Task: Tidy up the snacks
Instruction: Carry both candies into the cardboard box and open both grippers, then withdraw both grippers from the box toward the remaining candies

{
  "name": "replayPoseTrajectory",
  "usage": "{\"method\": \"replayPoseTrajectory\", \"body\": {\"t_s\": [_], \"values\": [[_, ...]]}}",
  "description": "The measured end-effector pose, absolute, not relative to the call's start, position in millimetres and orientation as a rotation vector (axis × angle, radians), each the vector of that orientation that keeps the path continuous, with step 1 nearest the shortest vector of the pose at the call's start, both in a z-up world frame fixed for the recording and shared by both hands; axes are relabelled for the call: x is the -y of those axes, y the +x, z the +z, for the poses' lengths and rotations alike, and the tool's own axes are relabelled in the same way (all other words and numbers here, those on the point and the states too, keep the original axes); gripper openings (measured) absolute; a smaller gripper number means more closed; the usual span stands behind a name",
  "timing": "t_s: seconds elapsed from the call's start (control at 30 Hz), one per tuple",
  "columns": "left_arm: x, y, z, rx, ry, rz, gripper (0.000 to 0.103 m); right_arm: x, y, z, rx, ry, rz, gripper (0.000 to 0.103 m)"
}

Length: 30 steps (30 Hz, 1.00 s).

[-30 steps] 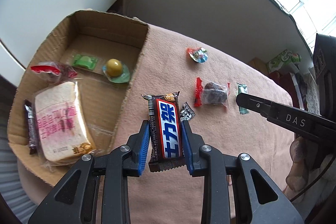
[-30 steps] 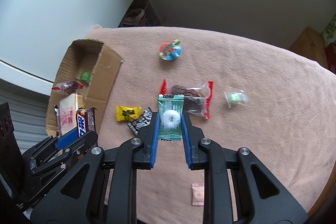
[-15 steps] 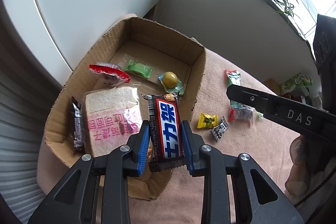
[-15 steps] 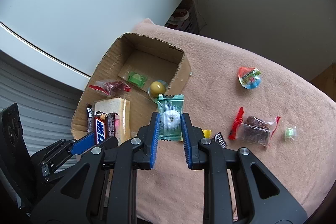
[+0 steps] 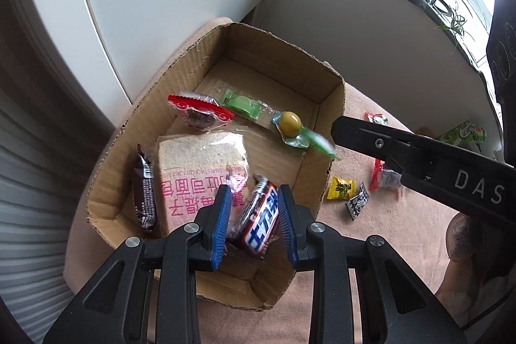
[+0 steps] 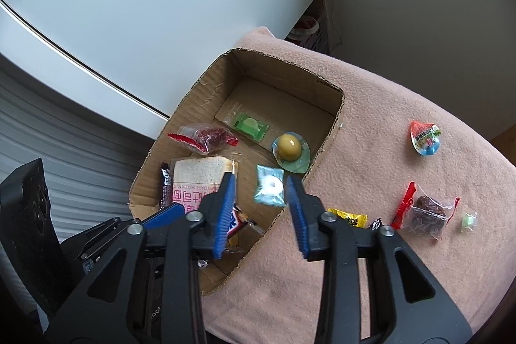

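Snacks drop into the box (image 5: 332, 99) on a pink cloth (image 5: 380, 250) as both grippers let go. From the left wrist: the left gripper (image 5: 254, 226) hangs over the near end of the box with its blue pads parted, and the bar (image 5: 262, 215) sits tilted and slightly blurred between them, touching neither firmly, so it looks released. It reads as a light, stiff-cored thing in a slick foil wrapper, best pinched across its narrow width at mid-length. Beside it lie the bread (image 5: 201, 170), soft and easily crushed, a dark bar (image 5: 144, 192), a red pouch (image 5: 200, 112), a green sachet (image 5: 243, 103) and a jelly cup (image 5: 290, 126). The right tool's arm crosses the frame, a green smear just off its tip. Still on the cloth: a yellow candy (image 5: 341, 187) and a black one (image 5: 357, 202).

From the right wrist: the right gripper (image 6: 260, 208) stands wide apart, and the mint (image 6: 270, 185) hangs blurred between the pads, over the box's near wall, apparently falling. Flat, featherlight and crinkly, it suits a pinch across its edges. This view alone identifies that green smear as the mint, and shows the far cloth: a blue-red cup (image 6: 425, 139), a date pouch (image 6: 425, 213) and a tiny green sweet (image 6: 469, 220). The bar's face is only readable from the left.
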<state>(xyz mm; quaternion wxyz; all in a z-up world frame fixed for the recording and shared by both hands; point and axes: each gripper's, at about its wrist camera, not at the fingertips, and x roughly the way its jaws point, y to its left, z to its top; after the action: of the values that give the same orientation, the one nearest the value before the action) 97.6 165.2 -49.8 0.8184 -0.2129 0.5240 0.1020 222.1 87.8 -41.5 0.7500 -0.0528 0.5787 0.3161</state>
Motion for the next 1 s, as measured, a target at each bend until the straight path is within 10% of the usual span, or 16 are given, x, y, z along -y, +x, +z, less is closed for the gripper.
{"method": "replayPoseTrajectory", "body": {"t_s": [0.23,1.0], "values": [[-163,94,-46,-1.111,-0.450,0.220,0.032,-66,222,-36,-1.248,-0.089,0.651,0.070],[-80,114,-49,-1.150,-0.363,-0.020,0.032,128,187,-65,-1.305,-0.025,0.334,0.071]]}}
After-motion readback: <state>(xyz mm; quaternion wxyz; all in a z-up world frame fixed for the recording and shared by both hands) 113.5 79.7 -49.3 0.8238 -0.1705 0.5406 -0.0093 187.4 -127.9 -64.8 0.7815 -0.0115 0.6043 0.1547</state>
